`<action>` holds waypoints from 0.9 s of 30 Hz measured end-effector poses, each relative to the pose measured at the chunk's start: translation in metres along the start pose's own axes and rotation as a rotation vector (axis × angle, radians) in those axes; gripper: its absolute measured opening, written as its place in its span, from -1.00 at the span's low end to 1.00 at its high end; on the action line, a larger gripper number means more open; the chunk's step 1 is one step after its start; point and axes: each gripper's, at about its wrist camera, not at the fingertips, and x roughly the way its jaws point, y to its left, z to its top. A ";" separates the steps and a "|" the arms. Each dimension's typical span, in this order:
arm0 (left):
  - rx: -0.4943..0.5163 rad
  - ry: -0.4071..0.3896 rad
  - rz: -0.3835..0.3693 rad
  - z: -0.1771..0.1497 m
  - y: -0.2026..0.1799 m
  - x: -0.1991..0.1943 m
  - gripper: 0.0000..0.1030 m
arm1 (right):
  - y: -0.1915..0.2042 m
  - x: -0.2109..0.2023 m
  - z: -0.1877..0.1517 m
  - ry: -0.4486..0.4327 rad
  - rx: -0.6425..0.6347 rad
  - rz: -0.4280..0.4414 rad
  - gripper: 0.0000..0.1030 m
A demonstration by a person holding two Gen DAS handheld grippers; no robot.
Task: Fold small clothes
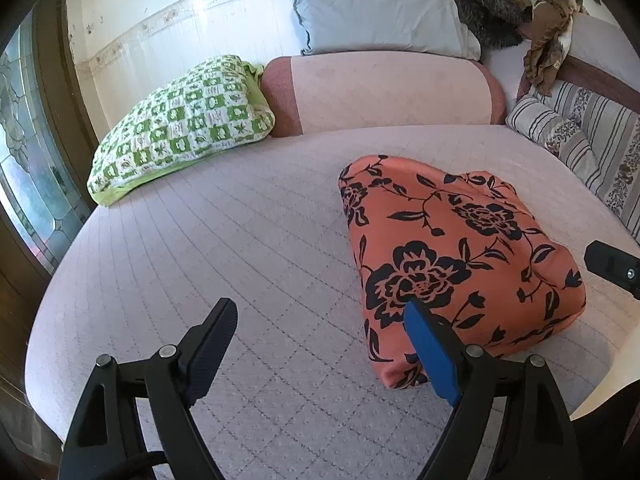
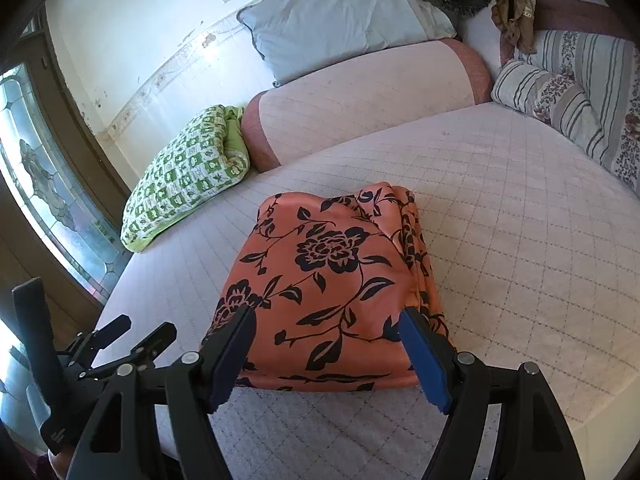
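Note:
An orange cloth with black flowers (image 1: 452, 252) lies folded into a thick rectangle on the pale quilted bed (image 1: 240, 240). My left gripper (image 1: 320, 308) is open and empty, just left of the cloth's near edge, its right finger at the cloth's left side. In the right wrist view the same cloth (image 2: 332, 280) lies straight ahead. My right gripper (image 2: 326, 316) is open and empty, its fingers spread over the cloth's near edge. The left gripper (image 2: 136, 332) shows at the far left there. A tip of the right gripper (image 1: 612, 266) shows at the right edge of the left wrist view.
A green and white patterned pillow (image 1: 180, 128) lies at the back left. A pink bolster (image 1: 380, 92) and a grey pillow (image 1: 376, 12) stand against the wall. Striped cushions (image 1: 580, 136) lie at the right. A stained-glass window (image 2: 48, 200) is at the left.

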 end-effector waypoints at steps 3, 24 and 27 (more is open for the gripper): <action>0.004 0.014 -0.005 -0.002 0.000 0.007 0.66 | -0.001 0.001 0.001 0.002 0.000 0.000 0.50; -0.036 0.040 0.010 0.005 -0.004 -0.016 0.66 | 0.000 -0.008 -0.001 -0.026 -0.017 0.019 0.50; -0.022 0.042 0.005 0.009 -0.012 -0.021 0.67 | -0.004 -0.011 -0.001 -0.033 -0.008 0.018 0.50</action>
